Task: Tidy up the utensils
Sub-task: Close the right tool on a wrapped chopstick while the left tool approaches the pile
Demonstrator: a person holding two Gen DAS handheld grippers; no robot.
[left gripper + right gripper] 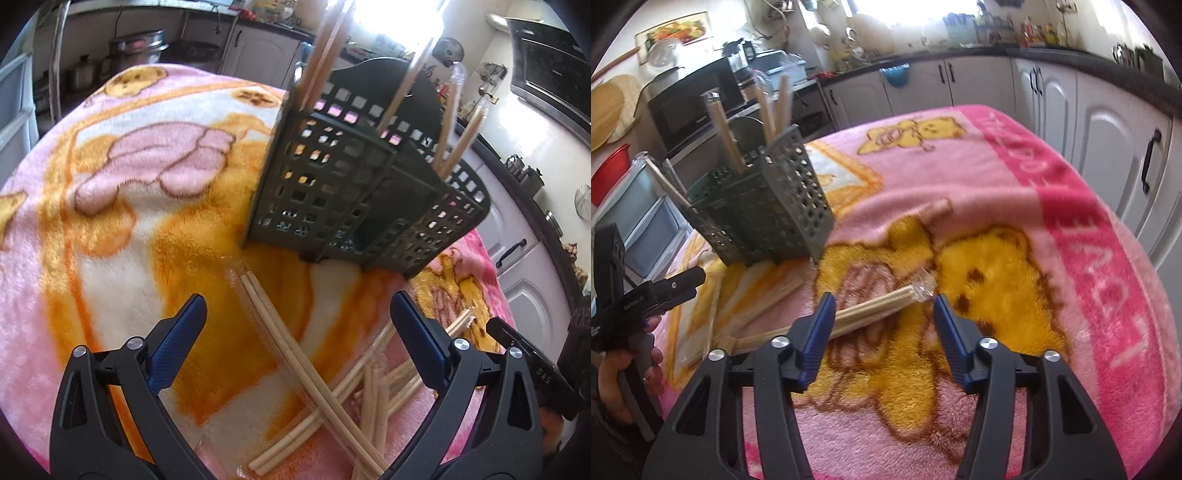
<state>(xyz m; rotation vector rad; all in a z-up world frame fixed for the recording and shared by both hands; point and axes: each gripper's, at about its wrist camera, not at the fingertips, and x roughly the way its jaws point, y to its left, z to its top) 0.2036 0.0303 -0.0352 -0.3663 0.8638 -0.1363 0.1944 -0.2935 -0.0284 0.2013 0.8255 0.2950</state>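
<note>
Fuzzy blanket (122, 206): pink, orange and white with bear pictures. It covers the worktop, and everything sits on it.

Left gripper (297, 314): its blue fingers (177, 343) are wide apart and hold nothing. One wrapped pair of chopsticks (291, 339) lies between them on the blanket, not touched.

Loose pile (373, 384): more wooden chopsticks lie crossed over each other, just below and right of that pair. They overlap too much to count well. It looks like about five or six pairs, some in clear wrappers.

Holder (354, 192): one dark plastic basket with square holes stands upright past the pile. It has a few parts inside. In the left view about six sticks stand in it, leaning out at the top.

Right gripper (884, 314): its fingers (820, 332) are partly open and hold nothing. One wrapped pair (886, 306) lies on the blanket between them, with its crinkly wrapper end near the right finger.

Step now: I think each gripper is getting ready to pick up a pair from the blanket.

How to do it well: come down with one finger on each side of the pair. Squeeze near the middle so both sticks lift together. Grab the wood, not just the slippery wrapper. Take the top pair first so the pile does not scatter. Then stand the pair in a part of the holder with room.

Person: a hand (624, 373) at the left edge of the right view holds the other gripper's handle.
</note>
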